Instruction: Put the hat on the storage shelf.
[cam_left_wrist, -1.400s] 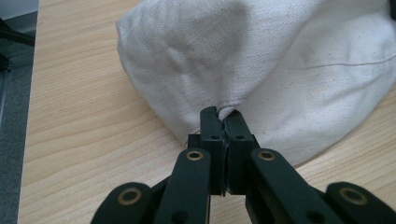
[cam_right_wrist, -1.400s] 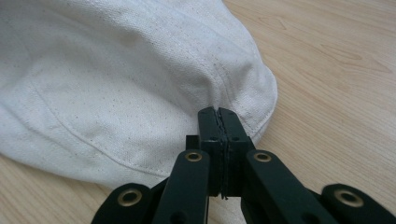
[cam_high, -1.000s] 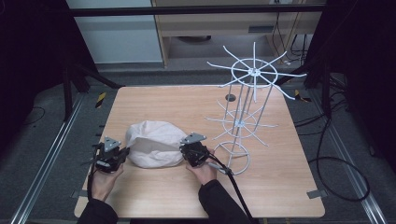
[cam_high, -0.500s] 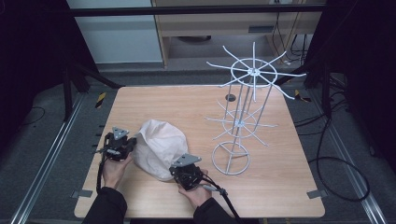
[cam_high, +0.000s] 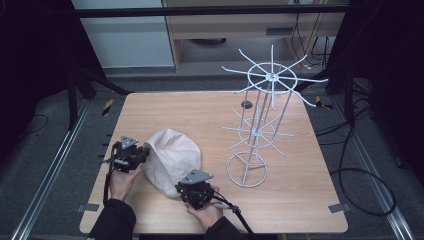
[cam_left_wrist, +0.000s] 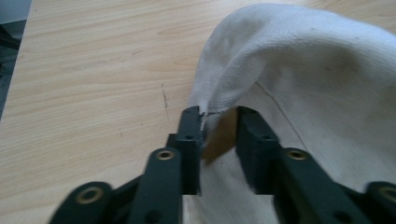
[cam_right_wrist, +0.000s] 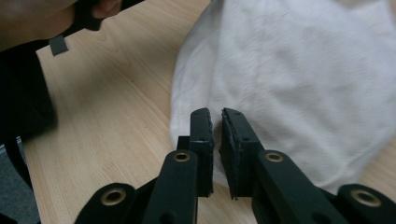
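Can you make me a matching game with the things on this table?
Things:
1. white cloth hat
2. wire rack
3. left tool
4. right tool

Places:
A. stands at the table's right side
B. pinches the hat's near edge
C. lies between the two tools
D. grips the hat's left rim

Pairs: 1-C, 2-A, 3-D, 4-B
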